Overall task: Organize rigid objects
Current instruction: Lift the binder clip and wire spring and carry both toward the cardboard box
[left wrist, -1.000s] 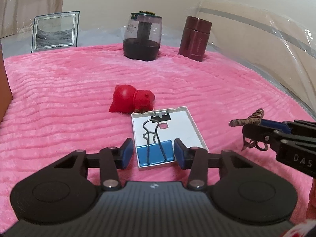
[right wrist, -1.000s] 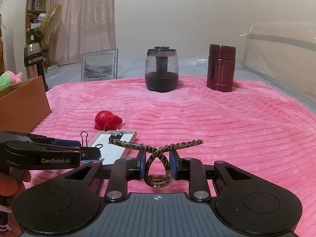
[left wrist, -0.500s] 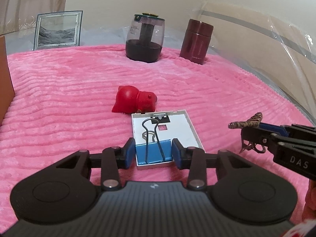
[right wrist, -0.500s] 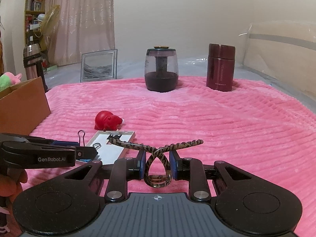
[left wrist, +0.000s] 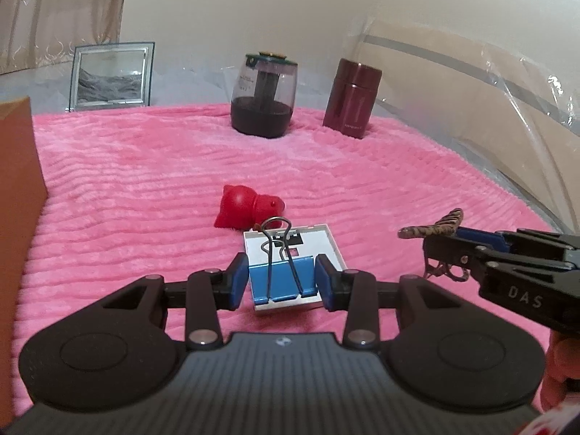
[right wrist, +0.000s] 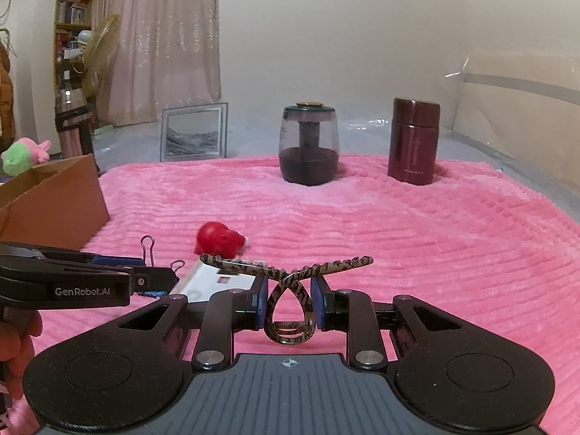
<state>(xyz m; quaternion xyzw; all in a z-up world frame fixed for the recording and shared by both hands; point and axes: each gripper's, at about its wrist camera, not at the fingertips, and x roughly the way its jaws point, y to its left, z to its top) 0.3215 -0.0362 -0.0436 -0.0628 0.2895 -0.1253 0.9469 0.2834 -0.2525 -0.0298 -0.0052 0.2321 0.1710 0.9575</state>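
My left gripper [left wrist: 282, 281] is shut on a blue binder clip [left wrist: 281, 279] with its wire handles pointing forward. The clip is held a little above a white square tray [left wrist: 331, 243] on the pink blanket. My right gripper [right wrist: 287, 302] is shut on a tortoiseshell hair clip [right wrist: 288, 290], held above the blanket to the right of the tray. The hair clip also shows in the left wrist view [left wrist: 435, 227]. A red toy pig [left wrist: 248, 207] lies just beyond the tray; it also shows in the right wrist view [right wrist: 219, 240].
A cardboard box [right wrist: 54, 199] stands at the left edge. A dark glass jar [right wrist: 309, 145], a maroon flask [right wrist: 414, 141] and a picture frame [right wrist: 194, 131] stand at the far edge of the blanket [right wrist: 398, 235]. Clear plastic sheeting [left wrist: 489, 101] lies at the right.
My left gripper has closed on the blue binder clip and lifted it off the white tray. The right gripper keeps holding the hair clip, almost still.
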